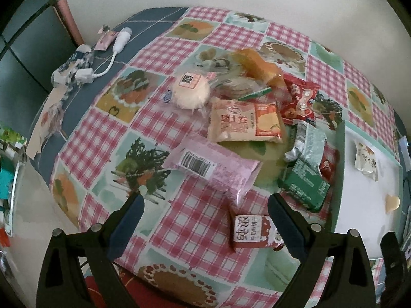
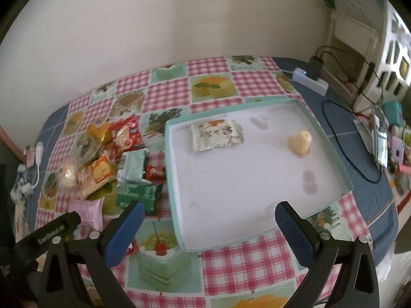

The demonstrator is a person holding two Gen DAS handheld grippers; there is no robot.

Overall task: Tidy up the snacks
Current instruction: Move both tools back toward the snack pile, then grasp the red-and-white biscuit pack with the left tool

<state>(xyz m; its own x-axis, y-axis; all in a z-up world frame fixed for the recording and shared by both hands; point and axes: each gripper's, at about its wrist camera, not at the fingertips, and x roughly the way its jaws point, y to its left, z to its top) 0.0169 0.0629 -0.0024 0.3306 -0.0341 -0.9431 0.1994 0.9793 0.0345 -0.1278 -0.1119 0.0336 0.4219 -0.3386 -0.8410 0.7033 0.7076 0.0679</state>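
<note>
A pile of snack packets lies on the checked tablecloth: a pink packet [image 1: 213,166], an orange-and-cream roll packet [image 1: 244,123], a round white bun [image 1: 190,91], green packets [image 1: 305,179], red packets [image 1: 300,97]. A small brown-and-white biscuit packet [image 1: 253,232] lies between the fingers of my open left gripper [image 1: 205,202]. My right gripper [image 2: 208,210] is open and empty above the near edge of a teal-rimmed white tray [image 2: 231,179]. The tray holds a white packet [image 2: 215,134] and a pale heart-shaped jelly [image 2: 300,141].
A white cable and adapter [image 1: 108,59] with wrapper scraps lie at the table's far left. A power strip with a black plug [image 2: 312,75] and black cables lie right of the tray, beside cluttered items [image 2: 380,138]. A wall stands behind.
</note>
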